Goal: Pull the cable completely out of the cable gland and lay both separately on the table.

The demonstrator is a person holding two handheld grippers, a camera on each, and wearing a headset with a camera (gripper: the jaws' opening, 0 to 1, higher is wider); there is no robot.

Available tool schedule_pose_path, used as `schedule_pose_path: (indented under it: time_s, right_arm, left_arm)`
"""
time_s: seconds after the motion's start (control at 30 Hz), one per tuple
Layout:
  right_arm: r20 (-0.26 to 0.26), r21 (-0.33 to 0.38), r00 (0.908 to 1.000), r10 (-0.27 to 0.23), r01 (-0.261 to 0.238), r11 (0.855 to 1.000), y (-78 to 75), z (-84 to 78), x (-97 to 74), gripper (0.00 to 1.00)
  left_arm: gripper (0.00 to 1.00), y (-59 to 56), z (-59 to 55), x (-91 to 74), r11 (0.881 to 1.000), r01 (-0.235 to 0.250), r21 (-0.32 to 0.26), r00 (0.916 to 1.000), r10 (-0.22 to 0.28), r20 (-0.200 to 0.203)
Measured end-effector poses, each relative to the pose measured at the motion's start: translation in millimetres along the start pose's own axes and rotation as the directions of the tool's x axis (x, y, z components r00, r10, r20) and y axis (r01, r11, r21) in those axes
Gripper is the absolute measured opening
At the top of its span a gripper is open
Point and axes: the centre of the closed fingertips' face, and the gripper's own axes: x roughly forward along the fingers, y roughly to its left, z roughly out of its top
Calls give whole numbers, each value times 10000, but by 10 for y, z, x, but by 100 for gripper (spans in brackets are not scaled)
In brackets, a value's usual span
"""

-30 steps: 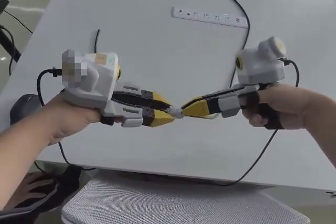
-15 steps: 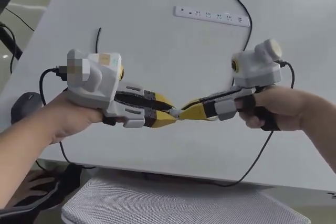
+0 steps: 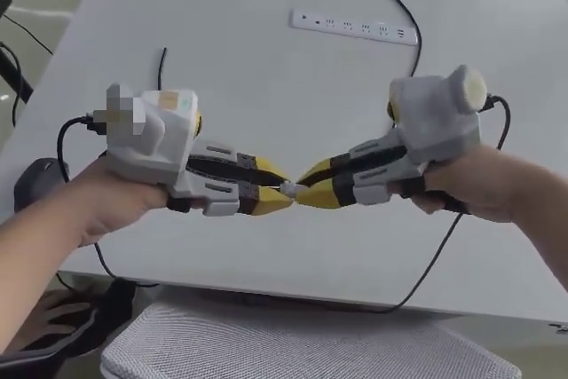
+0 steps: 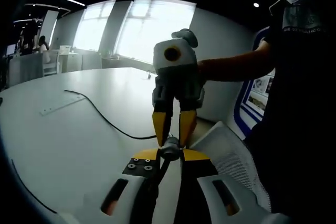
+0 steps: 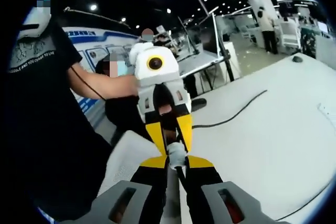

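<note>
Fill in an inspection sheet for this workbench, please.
Surface: white table.
Job's things: gland held in the air over the table; black cable runs from it between the right jaws, not yet out.
Clutter: power strip on the far side.
Grippers: left gripper and right gripper meet tip to tip, both shut on the gland.
Cables: black lead curves past the strip's end; gripper lead hangs over the near edge.
Surroundings: mesh chair below the near edge.
</note>
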Motion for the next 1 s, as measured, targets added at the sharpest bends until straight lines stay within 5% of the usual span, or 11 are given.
schedule_pose_path:
  time_s: [0.17, 0.3, 0.37, 0.47, 0.63, 0.77, 0.93, 1.0]
  right_arm:
    - [-563, -2053, 9925, -1086, 949, 9741, 27, -19, 27, 7]
    - [-785, -3373, 9783, -1920, 1551, 9285, 30, -35, 47, 7]
    - [-873, -4071, 9668, -2403, 1855, 8943, 28, -42, 50, 7]
    - [-883, -4606, 9526, -2911, 2201, 8599, 20, -34, 47, 7]
    - [-754, -5018, 9388, -3360, 2554, 8264, 15, -16, 58, 7]
    - [-791, -4984, 9336, -3494, 2665, 8250, 15, -26, 91, 8]
    - [-652, -4455, 9246, -3753, 3096, 8401, 11, -5, 101, 11]
    - [-402, -3737, 9205, -3886, 3468, 8602, 26, 22, 81, 19]
  left_arm:
    - [15, -4, -21, -16, 9998, 41, -172, 10000, -41, -14]
    - [15, -11, -35, -25, 9995, 57, -307, 10000, -57, -22]
    - [15, -14, -39, -31, 9993, 84, -359, 10000, -84, -11]
    - [15, -13, -26, -41, 9989, 99, -459, 9999, -95, 83]
    - [15, -6, -6, -69, 9986, 104, -510, 9998, -94, 193]
    - [15, -22, -31, -82, 9991, 134, -390, 9999, -133, 21]
    - [15, -39, -43, -115, 9993, 137, -353, 9999, -135, 58]
    - [15, -33, -41, -118, 9996, 68, -269, 9999, -66, 78]
